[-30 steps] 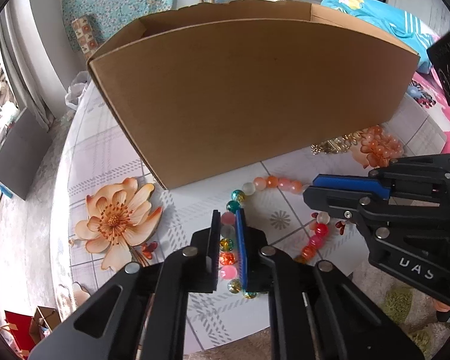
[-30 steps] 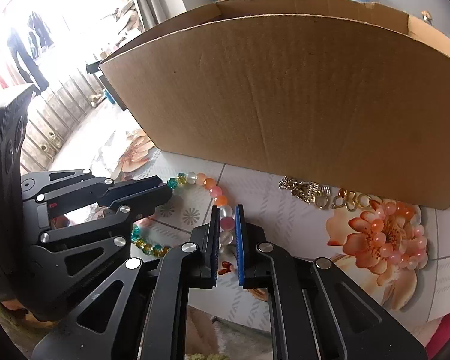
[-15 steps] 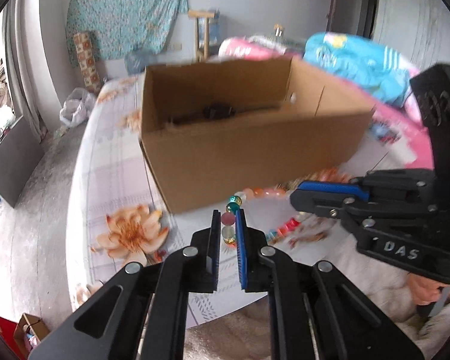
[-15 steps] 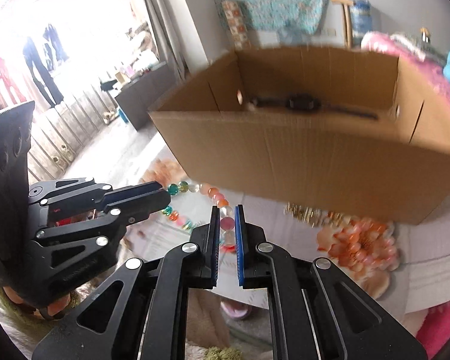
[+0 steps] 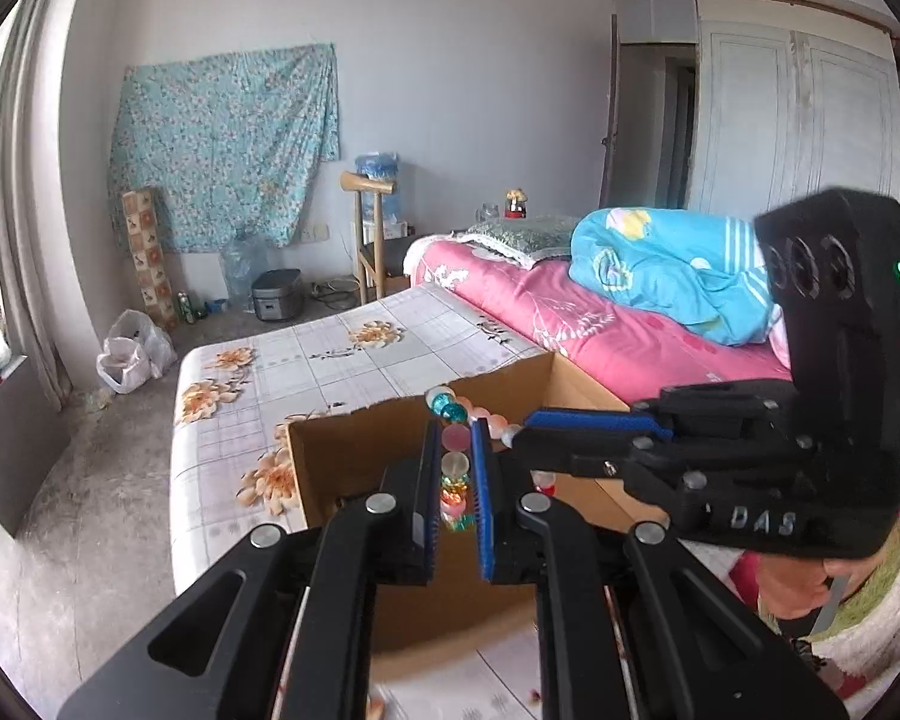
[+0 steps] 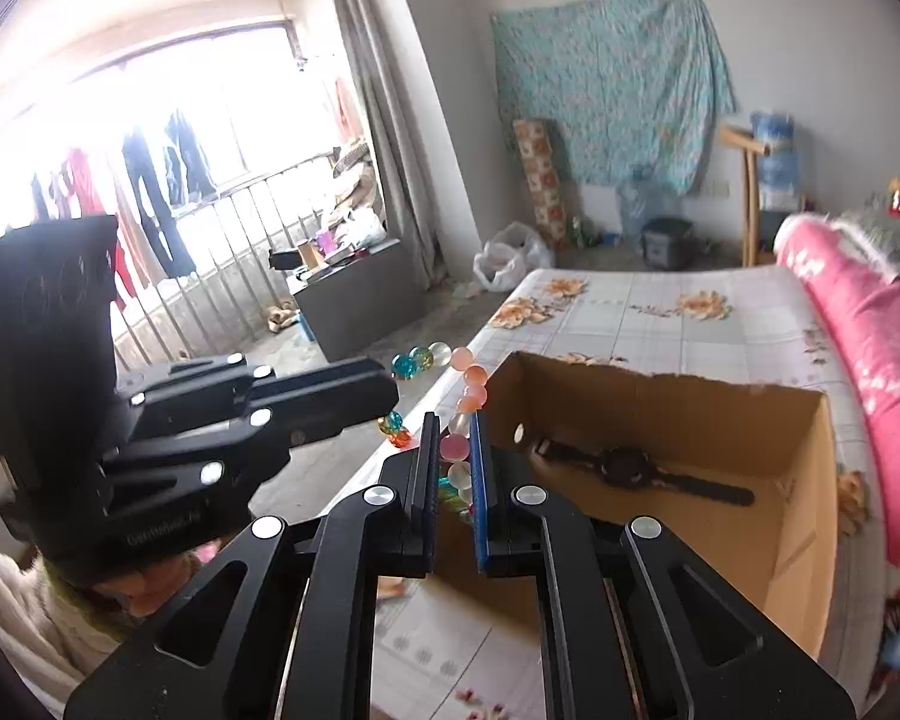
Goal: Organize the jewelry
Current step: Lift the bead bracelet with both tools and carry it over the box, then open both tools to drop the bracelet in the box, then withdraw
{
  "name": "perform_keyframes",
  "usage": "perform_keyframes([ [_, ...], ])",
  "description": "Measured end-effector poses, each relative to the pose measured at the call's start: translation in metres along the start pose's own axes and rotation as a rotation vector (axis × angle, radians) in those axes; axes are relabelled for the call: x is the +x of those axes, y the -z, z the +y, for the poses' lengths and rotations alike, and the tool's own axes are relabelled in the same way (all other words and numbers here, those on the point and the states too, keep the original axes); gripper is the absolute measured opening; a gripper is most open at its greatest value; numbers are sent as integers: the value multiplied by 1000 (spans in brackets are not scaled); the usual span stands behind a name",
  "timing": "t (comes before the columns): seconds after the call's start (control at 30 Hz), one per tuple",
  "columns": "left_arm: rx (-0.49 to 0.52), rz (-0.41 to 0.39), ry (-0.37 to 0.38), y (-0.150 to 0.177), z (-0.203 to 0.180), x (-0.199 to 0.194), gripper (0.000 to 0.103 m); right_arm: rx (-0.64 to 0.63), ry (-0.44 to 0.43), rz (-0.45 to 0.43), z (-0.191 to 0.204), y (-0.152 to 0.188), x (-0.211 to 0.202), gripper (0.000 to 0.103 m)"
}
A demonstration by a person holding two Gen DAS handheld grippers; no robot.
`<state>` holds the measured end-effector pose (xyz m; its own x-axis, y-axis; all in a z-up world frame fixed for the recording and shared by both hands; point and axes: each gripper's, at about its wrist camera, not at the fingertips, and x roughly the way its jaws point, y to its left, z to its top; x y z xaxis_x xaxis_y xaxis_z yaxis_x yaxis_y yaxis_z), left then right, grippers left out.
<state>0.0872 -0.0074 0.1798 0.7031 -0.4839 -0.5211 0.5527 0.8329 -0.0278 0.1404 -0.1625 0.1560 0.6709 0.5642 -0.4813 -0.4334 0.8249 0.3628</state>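
Floral oilcloth covers the tabletop (image 6: pixel 678 324) under my rig, with a pink bed (image 5: pixel 570 312) on its far side. Nearest me, my left tool (image 5: pixel 453 462) is clamped on the bead necklace (image 5: pixel 455 438), pink and clear beads pinched between its blue pads. Just to its right my right tool (image 5: pixel 519 435) pinches another stretch of the same strand, and a short run of peach beads bridges the two tips. From the right wrist view I see the right tool (image 6: pixel 455 450) closed on a pink bead, the strand (image 6: pixel 471 384) arching up and left to the left tool (image 6: pixel 390 390), with teal beads at the top. Both tools hold the necklace in the air over the near edge of the open cardboard box (image 6: pixel 798 540). Inside the box a dark wristwatch (image 6: pixel 624 468) lies flat on the bottom. Farther off, a turquoise patterned cloth (image 5: pixel 222 144) hangs on the wall.
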Motion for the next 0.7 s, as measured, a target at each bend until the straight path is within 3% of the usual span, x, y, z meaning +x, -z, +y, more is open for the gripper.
perform_keyframes([
  [0.13, 6, 85, -13, 1, 14, 42, 9, 62, -28, 108, -33, -10, 40, 8],
  [0.33, -47, 257, -1, 35, 37, 100, 9, 123, -47, 302, -56, 6, 98, 8],
  [0.47, -60, 334, -54, 47, 45, 119, 13, 173, -54, 438, -59, 18, 127, 10],
  [0.57, -63, 326, -87, 48, 49, 122, 28, 190, -38, 449, -63, 18, 136, 12],
  [0.7, -50, 275, -103, 46, 48, 116, 30, 205, -18, 397, -65, 11, 125, 13],
])
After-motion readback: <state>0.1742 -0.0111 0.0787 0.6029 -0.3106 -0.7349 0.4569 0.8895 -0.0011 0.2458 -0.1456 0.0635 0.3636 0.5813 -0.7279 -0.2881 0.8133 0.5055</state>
